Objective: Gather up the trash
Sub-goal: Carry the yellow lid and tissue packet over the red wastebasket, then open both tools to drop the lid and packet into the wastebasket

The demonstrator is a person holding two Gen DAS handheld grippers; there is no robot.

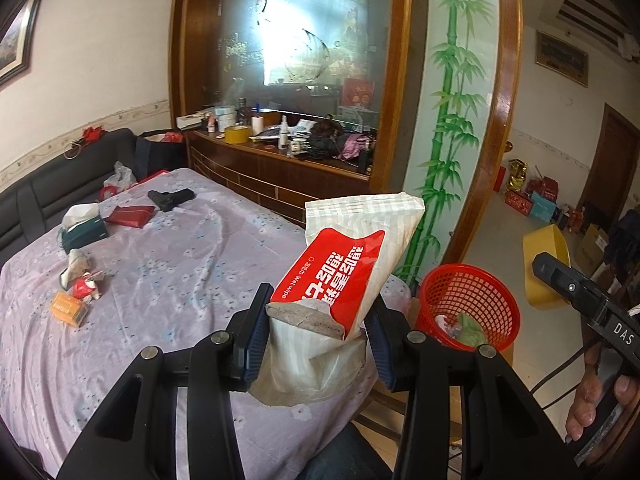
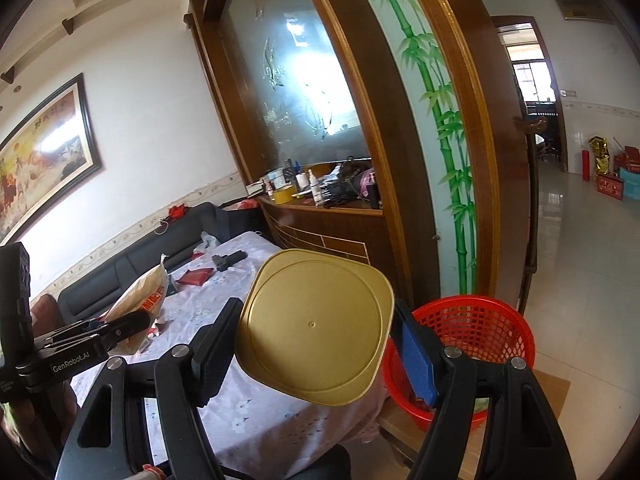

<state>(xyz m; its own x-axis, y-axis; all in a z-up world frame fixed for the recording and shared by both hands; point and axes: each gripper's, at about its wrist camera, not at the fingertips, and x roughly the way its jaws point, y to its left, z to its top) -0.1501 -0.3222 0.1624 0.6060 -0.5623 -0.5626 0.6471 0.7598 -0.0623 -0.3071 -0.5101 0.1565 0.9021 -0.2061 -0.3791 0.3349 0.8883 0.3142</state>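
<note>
My left gripper is shut on a white wet-wipe pack with a red label, held upright above the table's right edge. The same pack and left gripper show at the left of the right wrist view. My right gripper has its jaws wide and pressed on the two sides of a gold-yellow plastic tub, flat face toward the camera. A red mesh basket stands just right of the table with some litter inside; in the right wrist view the basket is behind the right finger.
The table under a lilac flowered cloth carries an orange box, crumpled wrappers, a green tissue box, a red packet and a black toy gun. A dark sofa and a wooden cabinet stand behind it.
</note>
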